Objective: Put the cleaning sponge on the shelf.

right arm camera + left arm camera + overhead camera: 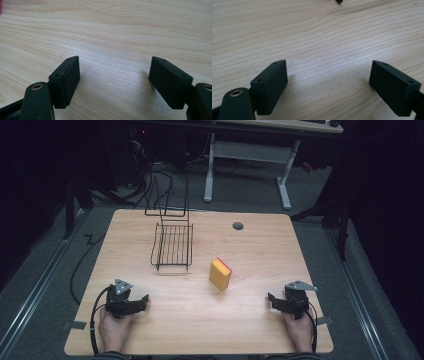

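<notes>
Sponge: one yellow rectangular block with a pink-red scouring face [220, 274] stands on edge near the middle of the light wooden table [250, 245], tilted slightly, well apart from both grippers and untouched. Standing up like that, it offers two broad flat sides for a pinch, which is probably why it was set that way. One black wire dish rack [172, 245] sits behind and to the left of it, near the far edge, its tall prongs towards the back; it looks like the likely place for the sponge. Two grippers rest on the near part of the table, each held in one hand. The left gripper [141, 300] has its jaws spread wide over bare wood, pinching nothing. The right gripper [273, 300] likewise has its jaws spread and empty. Both point inward, seemingly at a starting rest. One small dark round grommet hole [238, 226] lies near the far edge.
</notes>
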### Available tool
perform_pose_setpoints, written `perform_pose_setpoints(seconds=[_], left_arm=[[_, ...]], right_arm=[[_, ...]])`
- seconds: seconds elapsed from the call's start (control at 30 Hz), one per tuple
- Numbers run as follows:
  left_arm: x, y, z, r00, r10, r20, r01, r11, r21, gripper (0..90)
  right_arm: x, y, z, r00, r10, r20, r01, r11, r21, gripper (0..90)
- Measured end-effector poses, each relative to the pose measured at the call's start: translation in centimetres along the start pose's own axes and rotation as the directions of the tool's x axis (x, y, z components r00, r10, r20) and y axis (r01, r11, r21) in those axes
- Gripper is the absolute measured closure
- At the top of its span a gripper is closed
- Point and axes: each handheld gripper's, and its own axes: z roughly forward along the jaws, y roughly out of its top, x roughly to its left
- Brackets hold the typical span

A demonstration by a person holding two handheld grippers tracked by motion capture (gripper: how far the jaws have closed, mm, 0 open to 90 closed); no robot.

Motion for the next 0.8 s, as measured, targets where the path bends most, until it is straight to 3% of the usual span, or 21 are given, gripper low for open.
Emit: perform_pose_setpoints(seconds=[0.8], left_arm=[[-0.12,0.09,0.09,0.9998,-0.017,-0.011,0.017,0.9999,0.004,14.9]], right_arm=[[-0.02,0.0,-0.01,1.0,-0.003,-0.002,0.003,1.0,0.001,25.3]])
